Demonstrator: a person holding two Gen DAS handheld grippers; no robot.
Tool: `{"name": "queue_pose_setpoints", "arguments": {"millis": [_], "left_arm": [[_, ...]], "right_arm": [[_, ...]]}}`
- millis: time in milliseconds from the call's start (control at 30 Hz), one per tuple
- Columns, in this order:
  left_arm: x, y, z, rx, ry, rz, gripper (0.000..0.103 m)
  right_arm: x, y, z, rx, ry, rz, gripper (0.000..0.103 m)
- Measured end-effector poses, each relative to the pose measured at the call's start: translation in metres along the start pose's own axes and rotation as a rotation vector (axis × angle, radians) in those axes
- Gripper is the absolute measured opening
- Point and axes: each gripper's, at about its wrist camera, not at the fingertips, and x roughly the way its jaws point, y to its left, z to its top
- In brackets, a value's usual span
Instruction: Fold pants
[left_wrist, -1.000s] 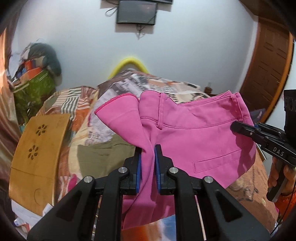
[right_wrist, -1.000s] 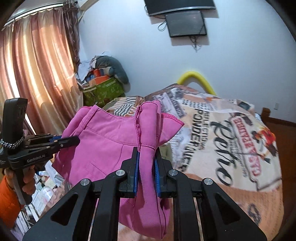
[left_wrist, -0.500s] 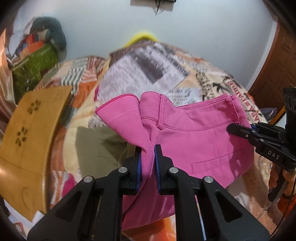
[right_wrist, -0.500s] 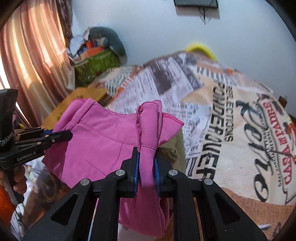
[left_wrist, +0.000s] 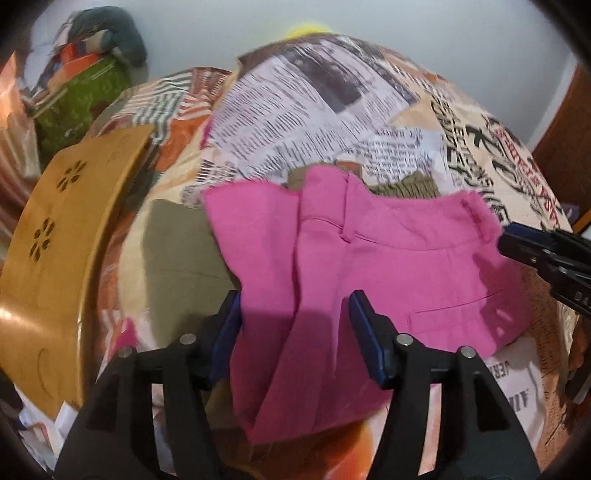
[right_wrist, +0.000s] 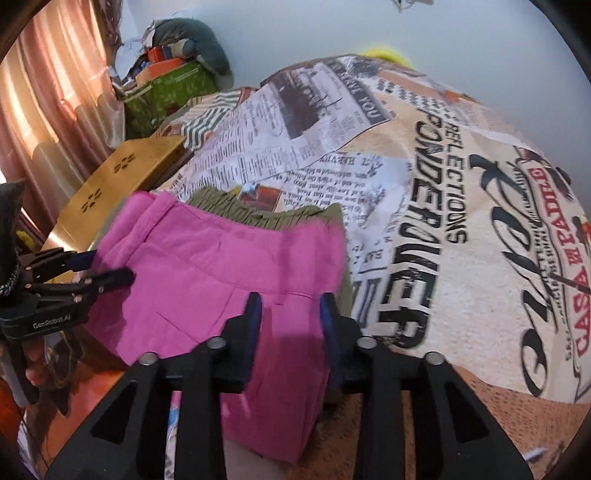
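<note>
Left wrist view: pink pants (left_wrist: 388, 266) are lying across the newsprint-pattern bed cover (left_wrist: 314, 92), partly over an olive garment (left_wrist: 177, 243). Left gripper (left_wrist: 295, 325) is sitting spread apart, cloth lying loose between its fingers; right gripper (right_wrist: 291, 321) is likewise standing open over the waistband. Laying-down step appears to be finishing. Next move likely calls for re-gripping an edge to make the following fold, without snagging the olive garment.

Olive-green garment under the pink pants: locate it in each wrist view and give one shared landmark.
Left wrist view: olive-green garment shows left of the pink pants, waistband peeking behind them.
Right wrist view: its gathered waistband peeks out beyond the pants' far edge.
Shared landmark: yellow wooden board with flower cutouts.
</note>
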Motion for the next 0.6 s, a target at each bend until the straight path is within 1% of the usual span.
{"name": "queue_pose_setpoints", "arguments": {"millis": [133,200,333,467,500,600], "left_arm": [[-0.035,0.000,-0.002,0.017,-0.032,0.032,0.059],[-0.063,-0.004,-0.004,0.026,-0.056,0.027,0.059],[-0.130,-0.016,-0.009,0.040,-0.140,0.011,0.059],[-0.217,-0.034,-0.022,0.068,-0.280,-0.022,0.059],[-0.242,-0.040,-0.028,0.081,-0.326,-0.026,0.059],[-0.299,-0.053,-0.044,0.112,-0.430,-0.024,0.059]], "right_arm": [[-0.030,-0.001,0.000,0.021,-0.038,0.005,0.031],[-0.057,0.002,0.001,0.023,-0.074,0.011,0.031],[-0.123,0.017,0.002,0.001,-0.179,0.010,0.031],[-0.197,0.039,0.000,-0.030,-0.305,0.019,0.031],[-0.217,0.046,-0.002,-0.044,-0.334,0.022,0.031],[-0.270,0.070,-0.013,-0.104,-0.423,0.014,0.031]]}}
